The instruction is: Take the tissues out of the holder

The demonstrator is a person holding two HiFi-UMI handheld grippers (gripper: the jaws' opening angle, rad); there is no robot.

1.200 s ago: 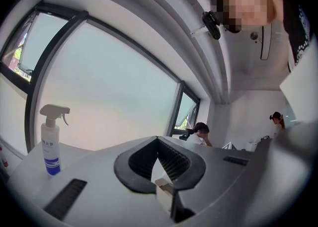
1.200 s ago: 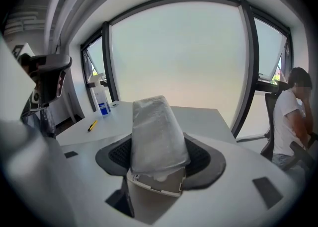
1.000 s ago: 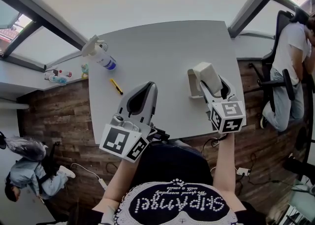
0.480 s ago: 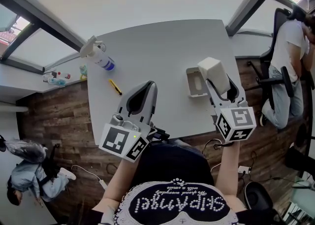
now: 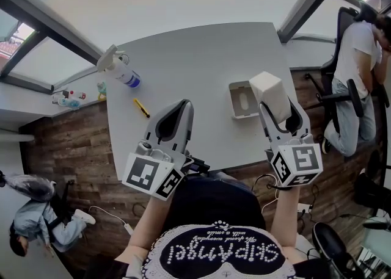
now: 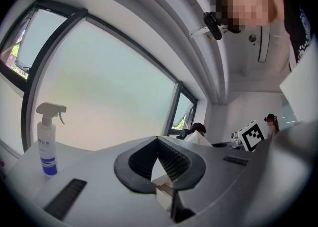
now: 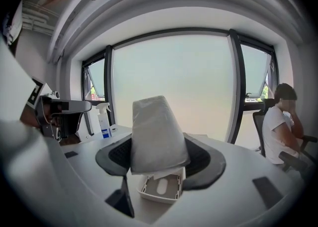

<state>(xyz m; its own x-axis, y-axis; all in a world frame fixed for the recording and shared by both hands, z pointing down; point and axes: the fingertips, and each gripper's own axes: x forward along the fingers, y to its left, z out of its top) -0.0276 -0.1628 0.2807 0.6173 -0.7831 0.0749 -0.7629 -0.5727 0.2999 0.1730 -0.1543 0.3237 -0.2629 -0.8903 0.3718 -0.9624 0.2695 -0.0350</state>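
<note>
1. A spray bottle (image 5: 120, 71) lies on its side at the left edge of the grey bench (image 5: 201, 58). Its trigger head points towards the far-left corner.
2. Near it, towards the person, a small yellow tool (image 5: 143, 108) lies flat on the bench.
3. The left claw (image 5: 182, 107) hovers level over the near edge of the bench. Its fingertips meet and it grips nothing.
4. The holder (image 5: 242, 99) sits on the right part of the bench, open side up and empty. There is an oval slot in its floor, and its long axis runs away from the person.
5. The pack of tissues (image 5: 270, 94) is out of the holder, above it and just to its right, clear of the rim. The right claw (image 5: 280, 113) has its jaws spread wide and pressed on the pack's two sides. The pack's long axis follows the jaws, and its free end sticks out past the fingertips, away from the person.
6. At the far right, off the bench, a person (image 5: 360, 58) sits in an office chair.
</note>
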